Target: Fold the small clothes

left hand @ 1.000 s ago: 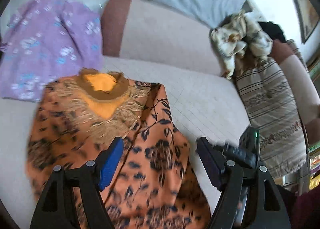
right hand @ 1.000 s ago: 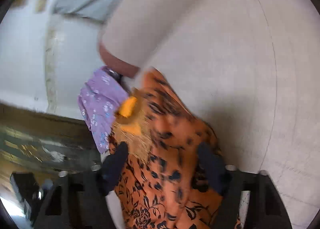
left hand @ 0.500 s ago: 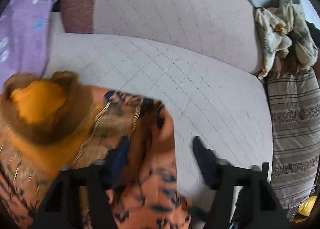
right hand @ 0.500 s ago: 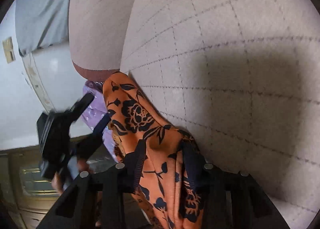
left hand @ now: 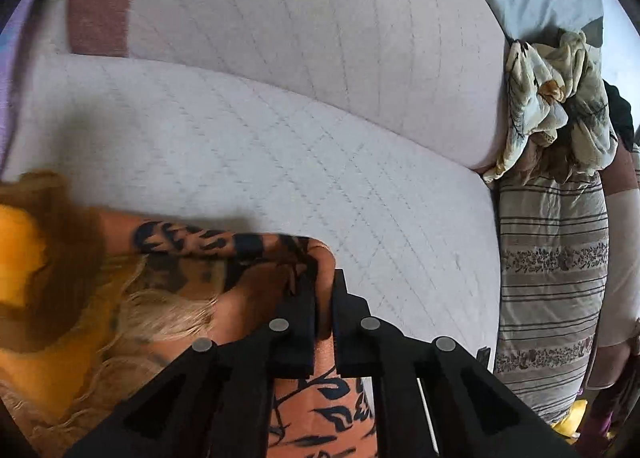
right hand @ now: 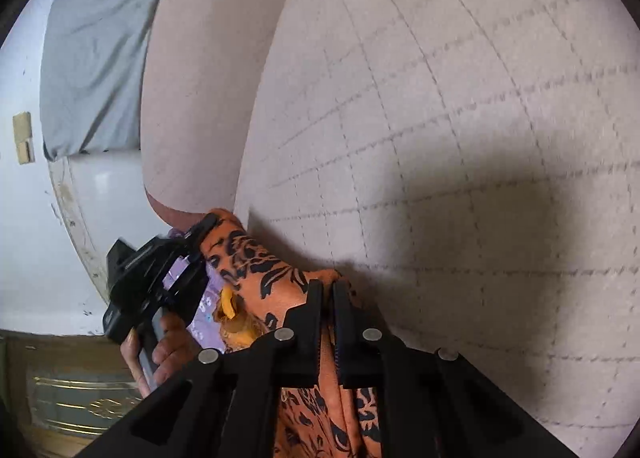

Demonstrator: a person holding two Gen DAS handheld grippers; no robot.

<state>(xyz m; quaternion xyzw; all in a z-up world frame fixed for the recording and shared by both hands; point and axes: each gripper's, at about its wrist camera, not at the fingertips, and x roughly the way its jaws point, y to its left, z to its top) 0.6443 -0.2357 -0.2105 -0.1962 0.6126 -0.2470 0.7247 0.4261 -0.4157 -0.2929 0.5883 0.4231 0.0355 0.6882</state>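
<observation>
An orange garment with a black floral print and a yellow-brown fringed neck lies on the quilted sofa seat. My left gripper is shut on its upper right edge. My right gripper is shut on another fold of the same garment. The left gripper also shows in the right wrist view, held by a hand and pinching the cloth further along the edge.
A crumpled cream printed cloth lies on a striped cushion at the sofa's right end. A purple floral garment shows under the orange one. The sofa back cushion rises behind.
Both grippers closed on the orange garment's edge. The left moved forward to the garment's upper right corner; the right pinched the cloth and now holds it raised off the seat.
</observation>
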